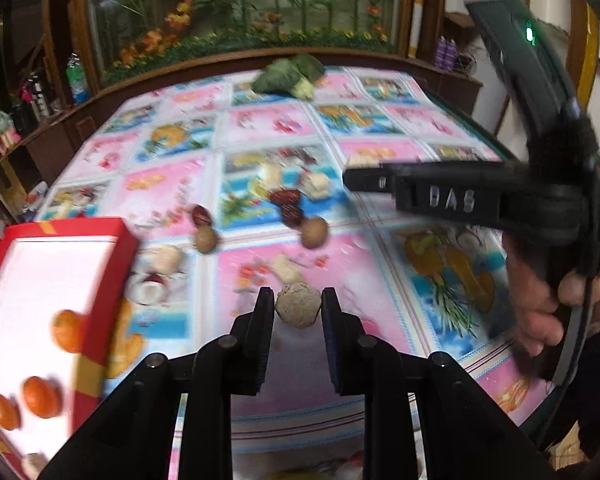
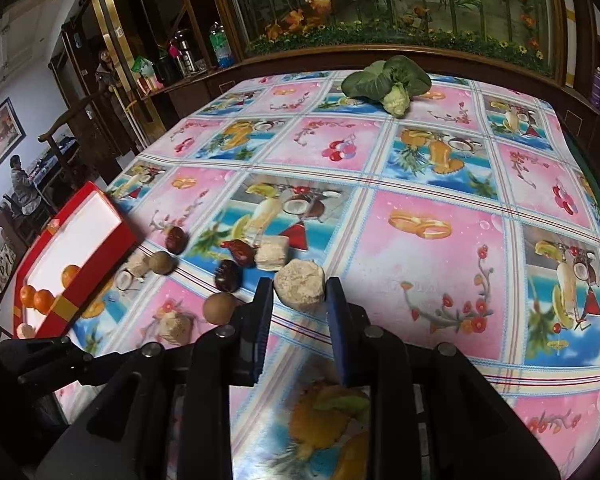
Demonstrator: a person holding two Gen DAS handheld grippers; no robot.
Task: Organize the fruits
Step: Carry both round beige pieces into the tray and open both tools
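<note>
Tablecloth point(image 1: 380, 280); snack ball point(image 1: 298, 306) inside left gripper point(image 1: 298, 308)

A glossy, smooth plastic tablecloth point(image 2: 432, 184) lies beyond the right tongs, whose matt black fingers point(image 2: 262, 312) flank a rough, crumbly cake point(image 2: 299, 284).

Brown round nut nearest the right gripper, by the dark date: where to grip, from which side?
Grip the brown round nut across its widest middle, coming from above. It is smooth and ball-shaped, so any pinch off the middle would likely slip. A dark date sits close behind, so set the fingers left and right of it.
</note>
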